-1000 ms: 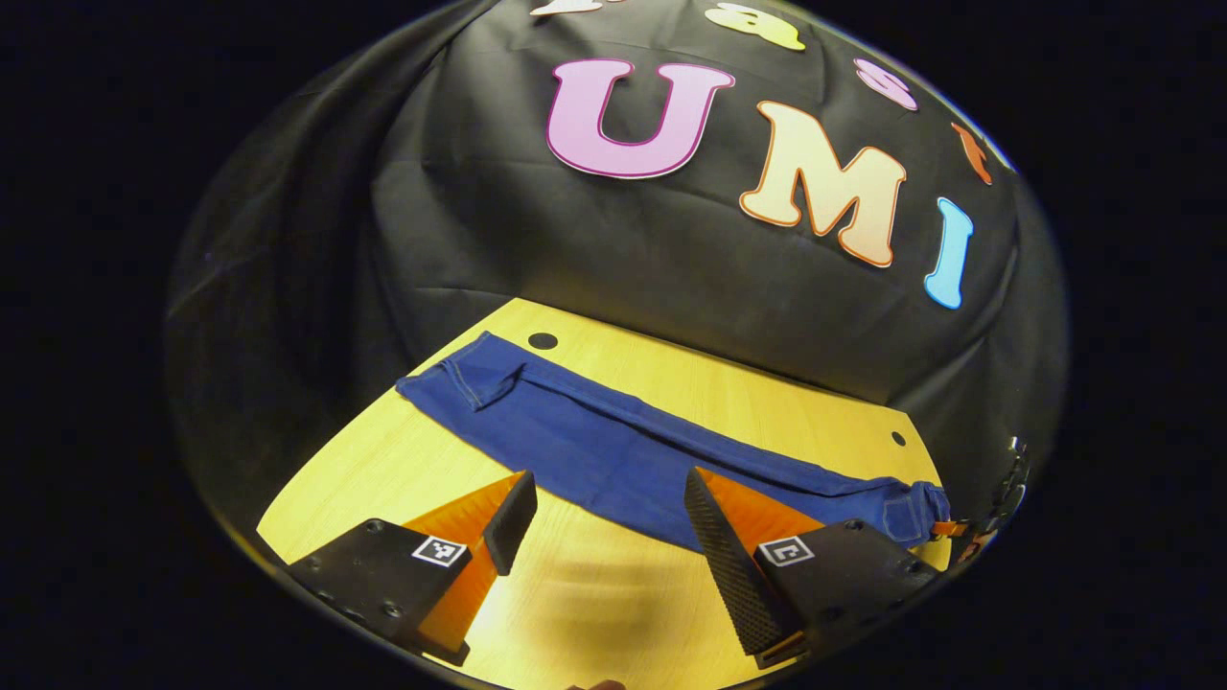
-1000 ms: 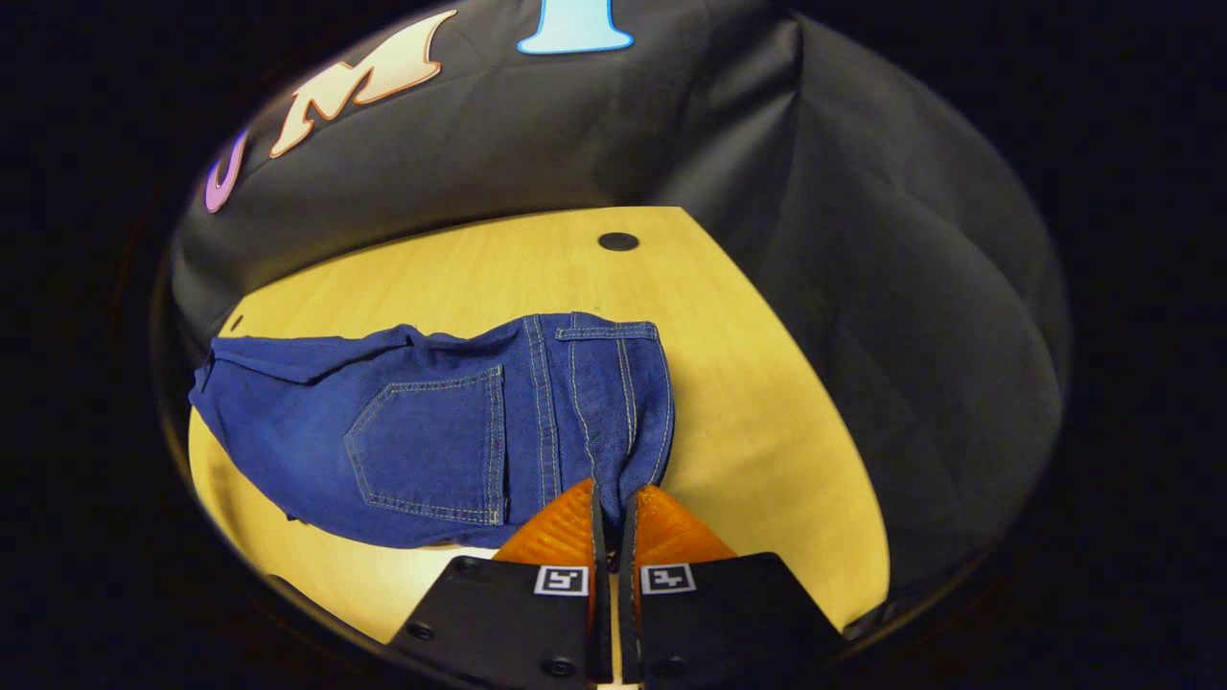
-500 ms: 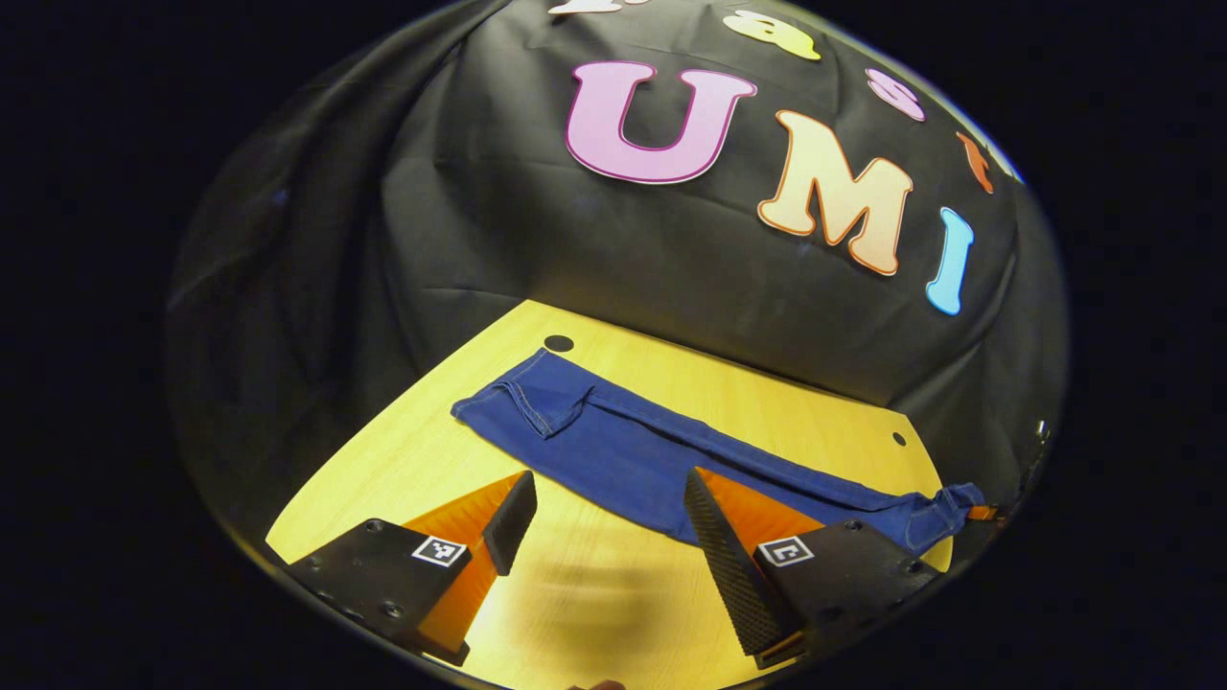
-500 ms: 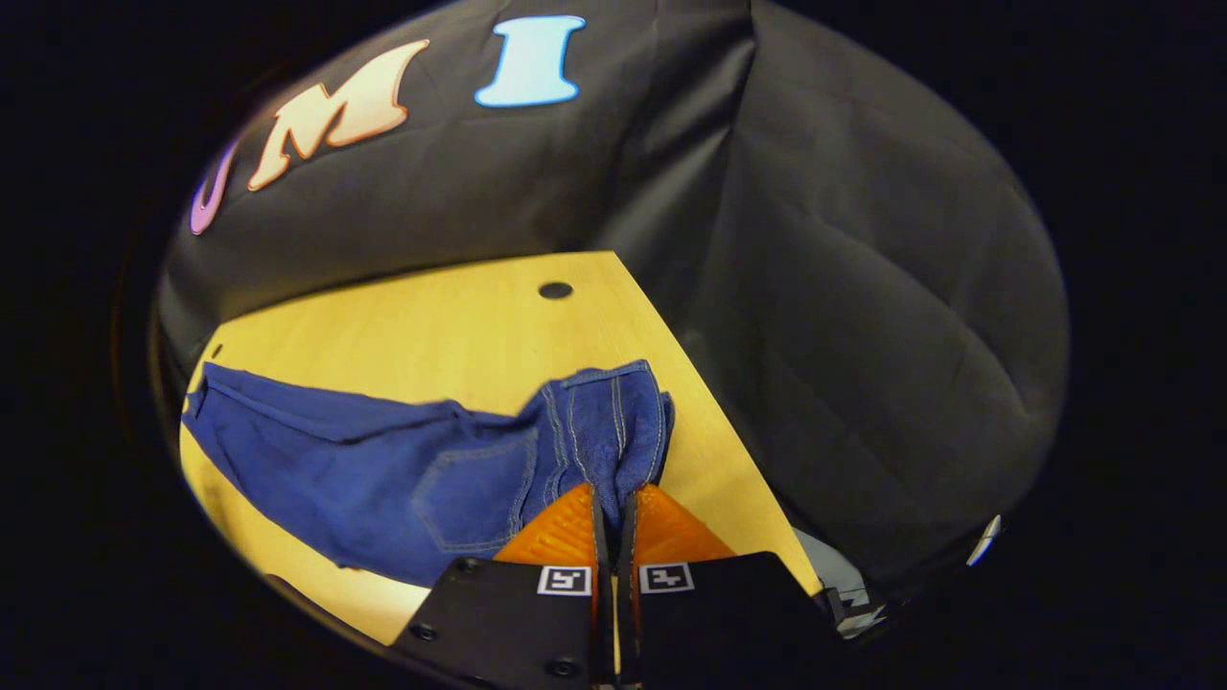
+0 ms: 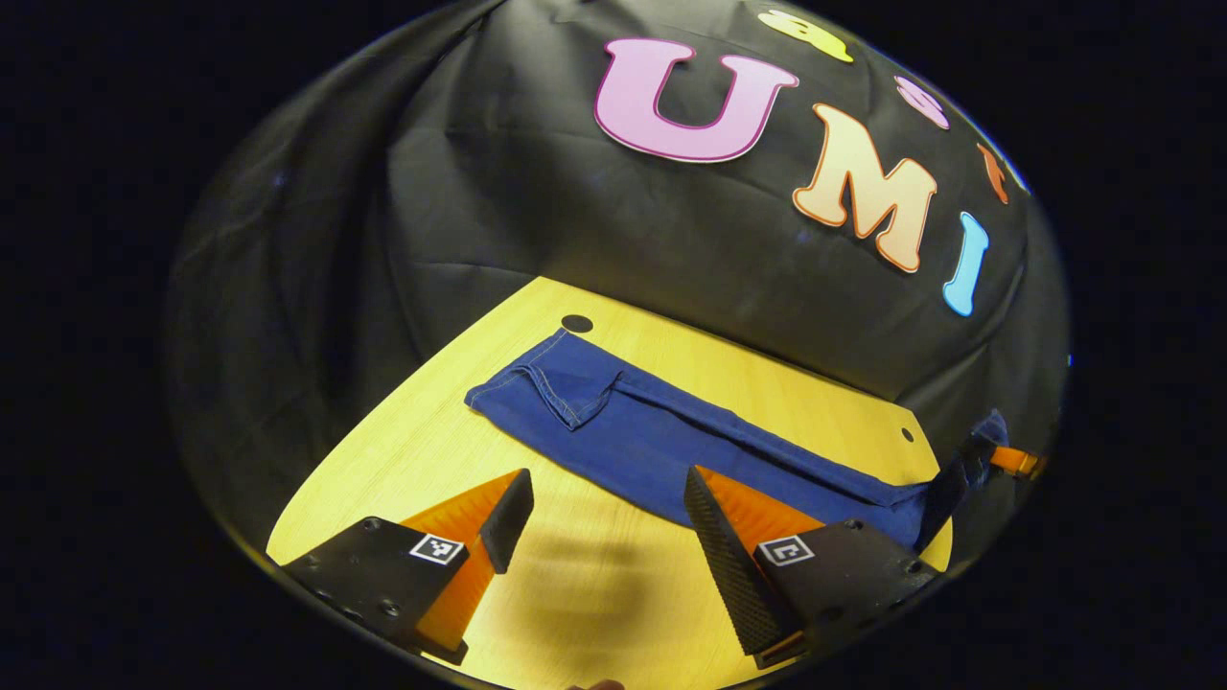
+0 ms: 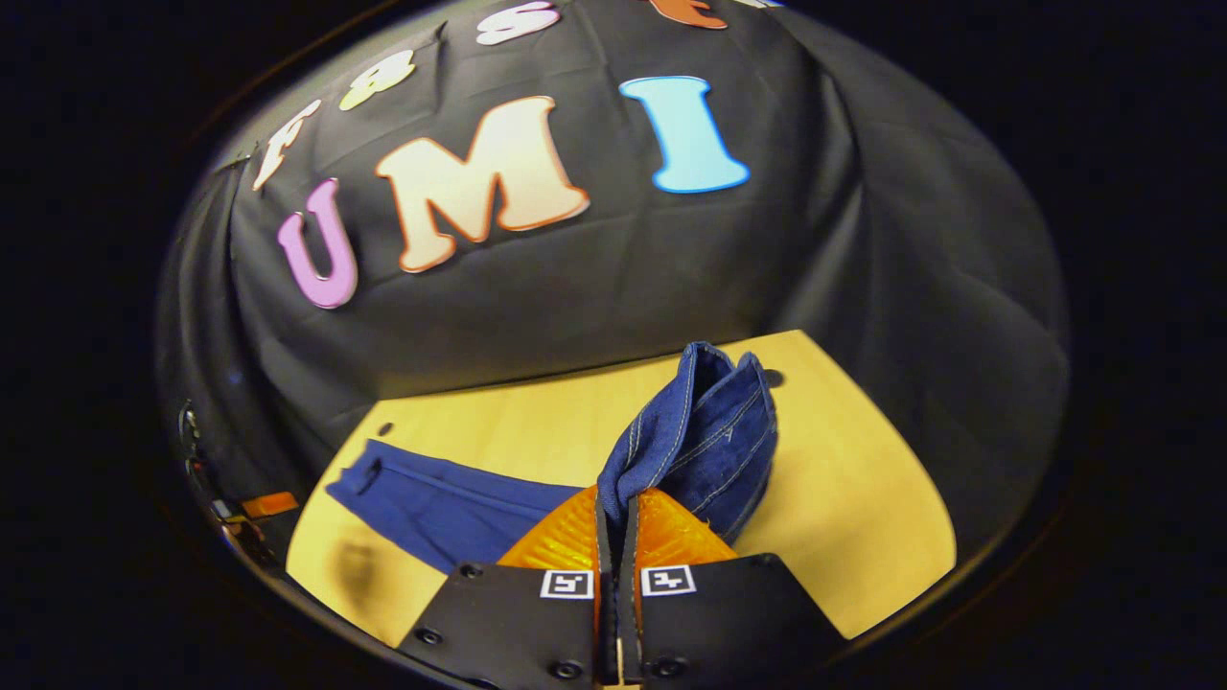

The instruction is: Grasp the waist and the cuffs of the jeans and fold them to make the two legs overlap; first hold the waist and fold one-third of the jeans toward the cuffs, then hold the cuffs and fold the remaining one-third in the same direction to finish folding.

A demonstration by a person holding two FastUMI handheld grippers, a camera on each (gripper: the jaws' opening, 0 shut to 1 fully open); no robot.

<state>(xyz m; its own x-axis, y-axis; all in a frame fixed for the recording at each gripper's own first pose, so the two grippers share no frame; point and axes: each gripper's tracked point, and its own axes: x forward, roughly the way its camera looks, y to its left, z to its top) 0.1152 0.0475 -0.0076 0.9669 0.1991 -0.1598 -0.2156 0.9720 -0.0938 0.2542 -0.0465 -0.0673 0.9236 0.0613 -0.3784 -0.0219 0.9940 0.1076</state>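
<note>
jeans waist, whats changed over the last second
The right gripper, shut on the waist throughout, has lifted it off the table, bunched upright. The left gripper stays open, holding nothing; the legs and cuffs still lie flat.

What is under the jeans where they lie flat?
The jeans lie on the table. The wood under them is covered. The right gripper holds the waist lifted off the table.

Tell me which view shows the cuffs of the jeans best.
The left gripper view: the cuffs lie flat, in full sight, on the table. The right gripper view shows them small and far off.
</note>
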